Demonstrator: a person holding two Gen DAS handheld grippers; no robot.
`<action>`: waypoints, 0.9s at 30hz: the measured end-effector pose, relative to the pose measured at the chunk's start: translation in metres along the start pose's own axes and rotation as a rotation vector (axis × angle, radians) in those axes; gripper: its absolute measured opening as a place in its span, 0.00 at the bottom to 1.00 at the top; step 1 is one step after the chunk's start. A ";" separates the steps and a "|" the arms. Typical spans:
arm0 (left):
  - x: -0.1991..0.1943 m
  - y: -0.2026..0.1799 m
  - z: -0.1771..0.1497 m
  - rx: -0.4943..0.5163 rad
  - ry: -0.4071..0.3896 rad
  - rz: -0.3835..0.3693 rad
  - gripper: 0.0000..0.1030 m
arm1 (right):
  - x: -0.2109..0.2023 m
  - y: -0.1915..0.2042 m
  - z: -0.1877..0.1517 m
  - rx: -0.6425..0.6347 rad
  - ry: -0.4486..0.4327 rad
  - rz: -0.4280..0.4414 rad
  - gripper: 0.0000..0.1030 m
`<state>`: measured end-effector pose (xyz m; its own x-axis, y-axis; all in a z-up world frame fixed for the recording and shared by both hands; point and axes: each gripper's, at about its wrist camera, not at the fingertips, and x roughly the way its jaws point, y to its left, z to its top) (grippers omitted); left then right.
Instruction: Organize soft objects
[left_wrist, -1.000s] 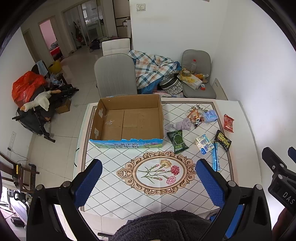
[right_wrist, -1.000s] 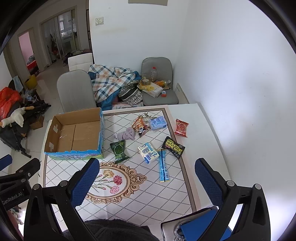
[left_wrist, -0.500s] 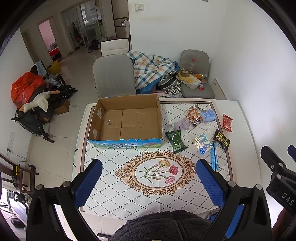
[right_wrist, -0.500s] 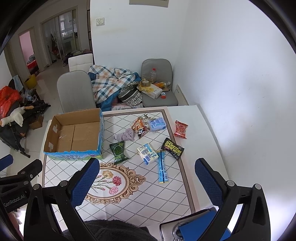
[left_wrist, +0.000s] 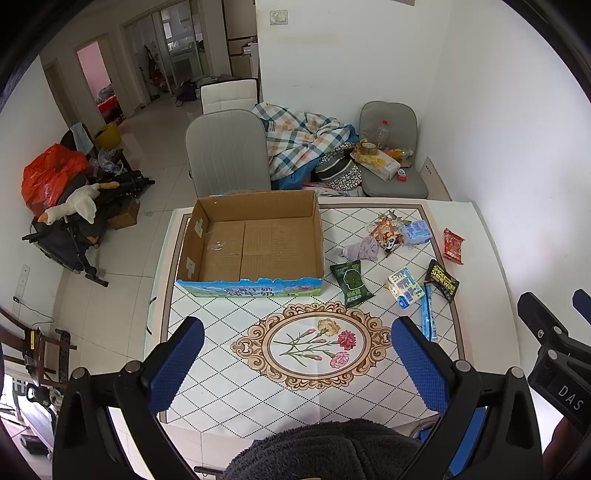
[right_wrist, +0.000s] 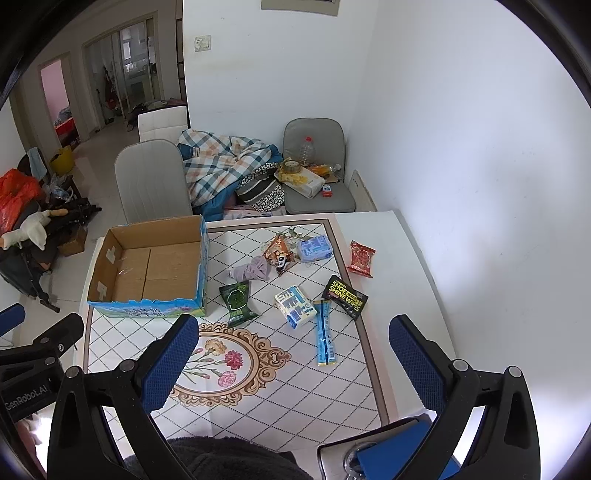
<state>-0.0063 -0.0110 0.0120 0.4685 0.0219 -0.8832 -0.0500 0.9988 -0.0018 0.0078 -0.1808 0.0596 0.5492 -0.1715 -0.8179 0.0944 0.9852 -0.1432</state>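
Both grippers are hanging up high over the near edge of the table, jaws spread wide and nothing in either one. The left gripper (left_wrist: 295, 360) with its blue ribbed pads frames the oval flower medallion printed on the white diamond-pattern tablecloth (left_wrist: 229, 373); the right gripper (right_wrist: 293, 358) sits over the same cloth a bit further right. A dark fuzzy cloth (left_wrist: 325, 452) fills the bottom of both views, right under the jaws.

All the stuff to sort is well beyond the fingertips. Nearest is a long light-blue stick packet (right_wrist: 324, 333), then a white-and-blue tissue pack (right_wrist: 295, 306), a dark green wipes pouch (right_wrist: 238, 303) and a black "shoe shine wipes" sachet (right_wrist: 345, 296). Further back lies a crumpled lilac fabric piece (right_wrist: 252, 268), beside an orange panda snack bag (right_wrist: 279, 254), a pale blue soft pack (right_wrist: 314, 248) and a red snack packet (right_wrist: 361, 257) off on the bare table.

The open brown cardboard box with a blue printed front (left_wrist: 255, 243) sits on the far left of the table, nothing inside. Behind it there's a grey chair (left_wrist: 227, 151) and a plaid blanket (left_wrist: 299, 142).
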 end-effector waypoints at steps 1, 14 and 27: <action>0.000 0.000 0.000 0.000 -0.001 0.000 1.00 | 0.000 0.000 0.000 0.002 0.001 0.001 1.00; -0.002 0.000 0.006 0.004 -0.004 -0.003 1.00 | 0.000 0.001 -0.004 -0.006 0.004 -0.004 1.00; -0.002 0.001 0.002 0.006 -0.009 0.000 1.00 | 0.000 0.003 -0.008 -0.010 0.006 -0.011 1.00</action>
<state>-0.0057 -0.0100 0.0150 0.4765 0.0219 -0.8789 -0.0443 0.9990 0.0008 0.0014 -0.1775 0.0543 0.5433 -0.1820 -0.8196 0.0916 0.9832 -0.1576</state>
